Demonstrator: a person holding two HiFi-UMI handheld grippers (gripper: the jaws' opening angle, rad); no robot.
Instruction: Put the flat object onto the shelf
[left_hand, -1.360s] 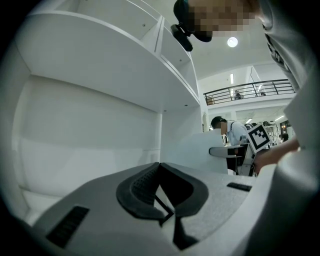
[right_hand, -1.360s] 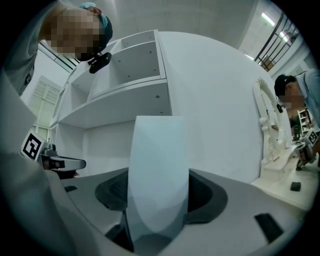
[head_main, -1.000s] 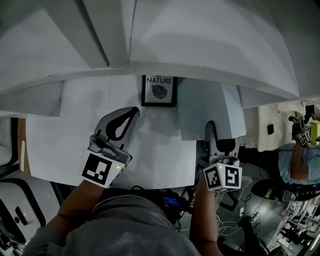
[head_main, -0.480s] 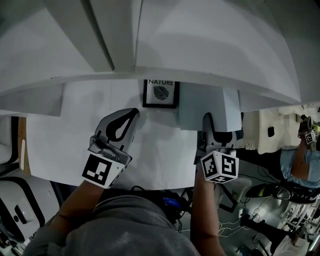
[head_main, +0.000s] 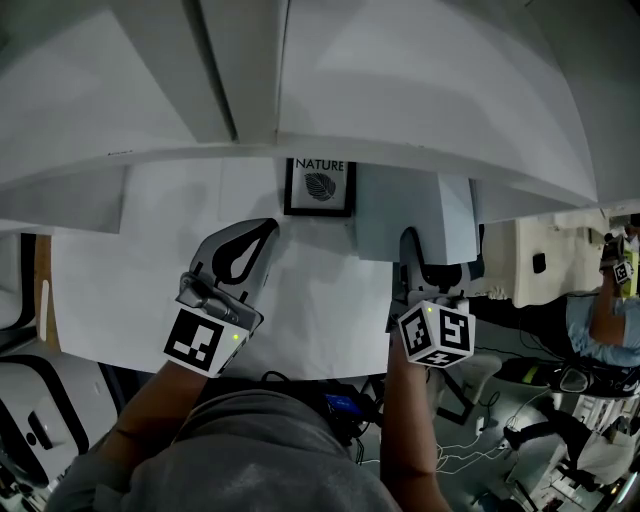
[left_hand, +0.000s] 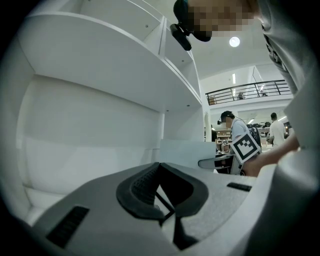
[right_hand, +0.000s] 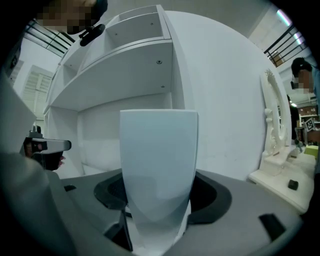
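Observation:
The flat object (head_main: 408, 212) is a pale blue-white panel; it stands on edge in my right gripper (head_main: 424, 262), which is shut on its lower end. In the right gripper view the flat object (right_hand: 158, 160) rises between the jaws of the right gripper (right_hand: 156, 202) in front of the white shelf unit (right_hand: 125, 65). It reaches under the shelf board (head_main: 200, 152), just right of a framed "NATURE" leaf picture (head_main: 318, 186). My left gripper (head_main: 266, 226) hovers over the white lower surface (head_main: 130, 270), shut and holding nothing. The left gripper (left_hand: 160, 170) faces the shelf's back wall.
An upright divider (head_main: 215, 70) splits the upper shelf compartments. A white ornate stand (right_hand: 274, 135) sits to the right of the shelf unit. Another person with a marker cube (head_main: 602, 320) works at the far right, with cables and gear on the floor.
My right gripper has carried the flat object a little left and forward, further under the shelf board. The left gripper has stayed where it was.

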